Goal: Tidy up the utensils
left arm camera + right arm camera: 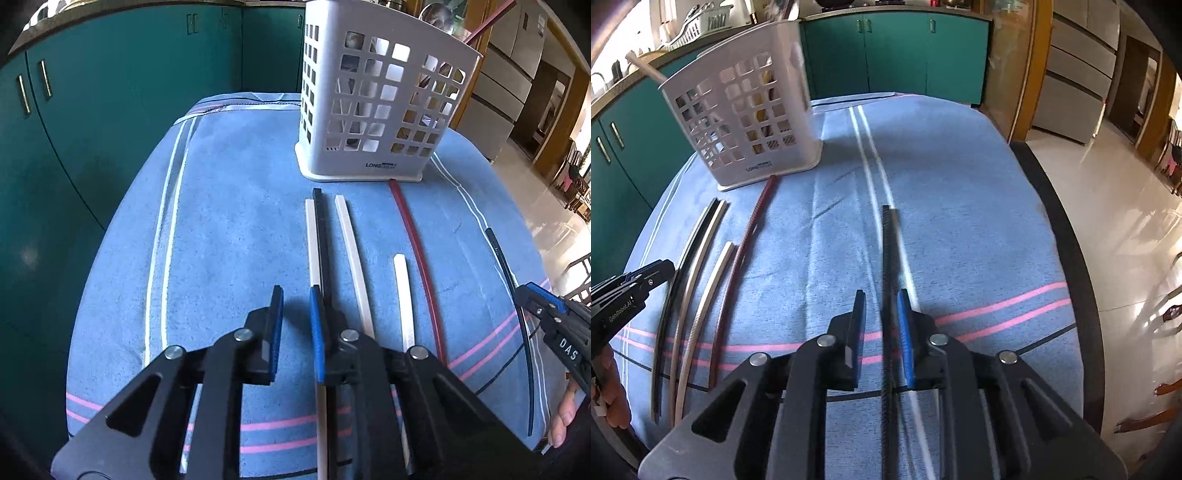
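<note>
My left tool [295,301] is open over thin white sticks [352,254]. My right tool [881,306] is open around a black ridged stick [886,251]. The plastic basket [373,110] has square holes.

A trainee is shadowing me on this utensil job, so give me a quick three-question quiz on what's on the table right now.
1. True or false: the left hand-held gripper and the right hand-held gripper both stand open.
2. What lies between the right one's fingers? A) red chopstick B) black chopstick C) spoon
3. How many white chopsticks lie on the blue cloth?
Key: 1 true; 2 B; 3 three.
</note>
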The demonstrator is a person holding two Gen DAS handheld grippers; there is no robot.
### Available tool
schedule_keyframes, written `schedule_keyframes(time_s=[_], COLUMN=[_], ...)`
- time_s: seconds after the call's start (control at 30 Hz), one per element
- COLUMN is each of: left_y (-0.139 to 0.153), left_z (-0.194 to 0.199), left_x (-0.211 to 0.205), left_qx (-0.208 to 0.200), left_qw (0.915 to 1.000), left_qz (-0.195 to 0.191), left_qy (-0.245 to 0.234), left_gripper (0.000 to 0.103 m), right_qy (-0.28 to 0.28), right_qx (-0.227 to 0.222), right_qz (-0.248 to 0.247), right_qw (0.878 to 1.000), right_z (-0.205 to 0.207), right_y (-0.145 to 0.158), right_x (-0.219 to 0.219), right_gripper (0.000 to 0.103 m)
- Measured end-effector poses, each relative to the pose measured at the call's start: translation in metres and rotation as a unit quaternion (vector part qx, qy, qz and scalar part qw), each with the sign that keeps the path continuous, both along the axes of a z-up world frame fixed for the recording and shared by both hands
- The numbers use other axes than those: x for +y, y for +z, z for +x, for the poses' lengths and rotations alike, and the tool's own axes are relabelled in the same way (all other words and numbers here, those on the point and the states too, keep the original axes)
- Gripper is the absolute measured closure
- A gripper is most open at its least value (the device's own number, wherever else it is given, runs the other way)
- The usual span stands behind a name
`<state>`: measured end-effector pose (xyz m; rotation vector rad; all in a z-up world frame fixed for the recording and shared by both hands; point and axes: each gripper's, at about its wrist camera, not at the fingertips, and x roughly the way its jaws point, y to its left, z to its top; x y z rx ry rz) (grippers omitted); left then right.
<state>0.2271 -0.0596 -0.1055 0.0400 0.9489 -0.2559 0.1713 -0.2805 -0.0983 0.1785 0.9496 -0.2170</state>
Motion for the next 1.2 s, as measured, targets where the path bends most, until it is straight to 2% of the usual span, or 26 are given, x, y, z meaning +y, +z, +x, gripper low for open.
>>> schedule_keyframes(time_s=[0.27,0.33,0.37,0.5,0.7,0.8,0.93,0.97,1.03,1.1,1.2], left_y=[-0.004,-0.005,-0.004,0.000,0.018,0.014,0.009,0.009,0.012,0.015,0.018], left_z=[-0.005,-0.006,-0.005,-0.010,-0.025,-0.014,0.001,0.005,0.016,0.027,0.047], left_x=[-0.019,-0.016,-0.013,-0.003,0.010,0.012,0.009,0.009,0.007,0.007,0.006], left_qx=[-0.007,-0.002,0.005,0.009,-0.008,-0.001,0.004,0.002,-0.002,-0.006,-0.003], left_qw=[0.9992,0.9995,0.9997,0.9999,0.9999,1.0000,1.0000,1.0000,1.0000,0.9999,0.9997], left_qz=[0.031,0.020,0.010,-0.010,-0.012,-0.004,0.001,0.002,0.005,0.013,0.024], left_qy=[-0.025,-0.023,-0.020,-0.007,-0.008,0.003,0.007,0.007,0.007,0.008,0.004], left_gripper=[0.086,0.096,0.097,0.097,0.097,0.097,0.097,0.096,0.088,0.076,0.076], right_qy=[-0.024,-0.021,-0.019,-0.010,-0.007,-0.003,0.014,0.021,0.028,0.033,0.042], right_qx=[0.003,0.005,0.006,0.004,-0.001,0.002,0.012,0.016,0.026,0.039,0.049], right_qz=[0.002,0.004,0.004,0.005,0.013,0.001,-0.011,-0.011,-0.020,-0.037,-0.053], right_qw=[1.000,1.000,1.000,1.000,1.000,1.000,1.000,1.000,0.999,0.998,0.997], right_z=[-0.004,-0.004,-0.003,-0.004,-0.006,0.006,0.029,0.037,0.048,0.060,0.071], right_y=[-0.001,-0.003,-0.004,-0.004,0.001,0.004,0.001,-0.001,-0.004,-0.007,-0.010], right_x=[-0.017,-0.015,-0.014,-0.009,-0.013,-0.018,-0.020,-0.019,-0.016,-0.013,-0.008], right_gripper=[0.084,0.084,0.084,0.084,0.083,0.078,0.078,0.078,0.078,0.071,0.065])
